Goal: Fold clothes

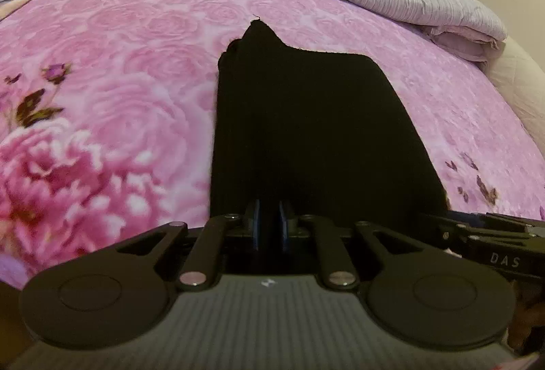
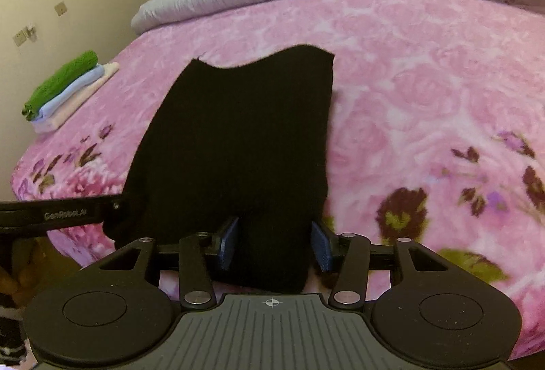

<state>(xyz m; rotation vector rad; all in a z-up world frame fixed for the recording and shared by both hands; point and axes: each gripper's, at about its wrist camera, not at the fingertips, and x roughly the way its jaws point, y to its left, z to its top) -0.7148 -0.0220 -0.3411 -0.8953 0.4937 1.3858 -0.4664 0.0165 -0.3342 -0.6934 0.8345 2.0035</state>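
Black garment (image 2: 238, 131) lay on the pink floral blanket (image 1: 119, 70), already folded to a long dark panel, far edge uneven; more folds likely left. Fabric looked soft, matte and knit-like. A folded stack (image 2: 64, 87) sat at the bed corner. Right gripper (image 2: 274, 242) stood wide around the near hem, contact unclear. Left gripper (image 1: 269, 223) was narrow, grip impossible to tell.

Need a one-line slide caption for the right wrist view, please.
Right gripper straddles the near edge of a black garment on a pink floral blanket; folded stack at far left.
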